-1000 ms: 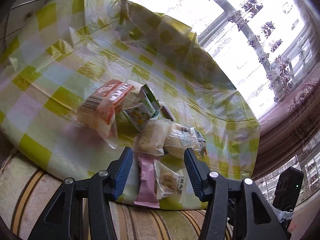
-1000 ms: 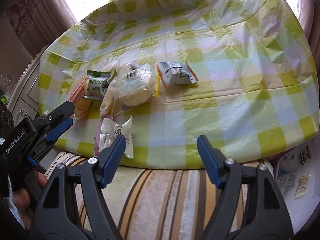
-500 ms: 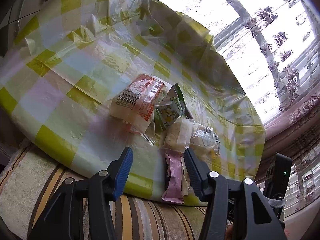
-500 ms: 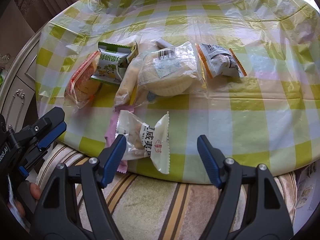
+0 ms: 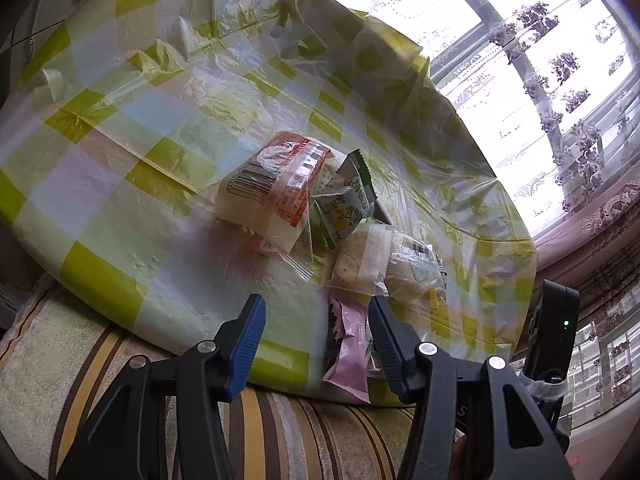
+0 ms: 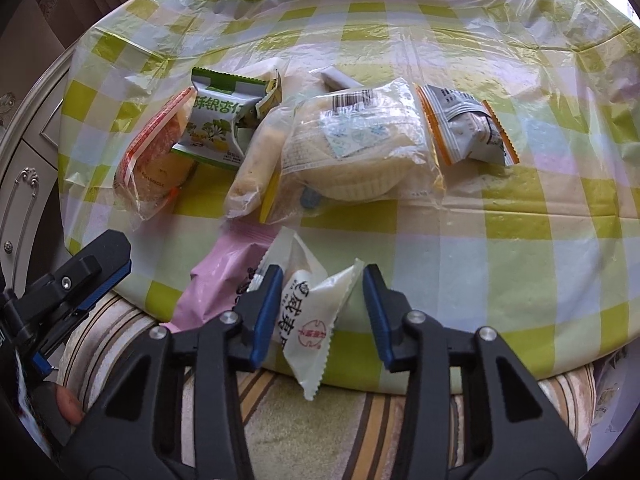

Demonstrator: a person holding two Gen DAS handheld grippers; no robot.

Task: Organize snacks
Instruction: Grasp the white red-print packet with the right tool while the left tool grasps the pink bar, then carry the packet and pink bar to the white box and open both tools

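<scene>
Bright blown-out window (image 5: 460, 20), glare on plastic tablecloth (image 5: 168, 100), fisheye-warped edges

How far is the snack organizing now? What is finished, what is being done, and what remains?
Nothing looks sorted yet: the snacks lie in a loose pile on the checked tablecloth. In hand: the right tool is closing around the white packet at the table's near edge; its right pad is not touching yet. The left tool hangs open, empty. Left: the pink packet, green packet, cake bag and others.
</scene>
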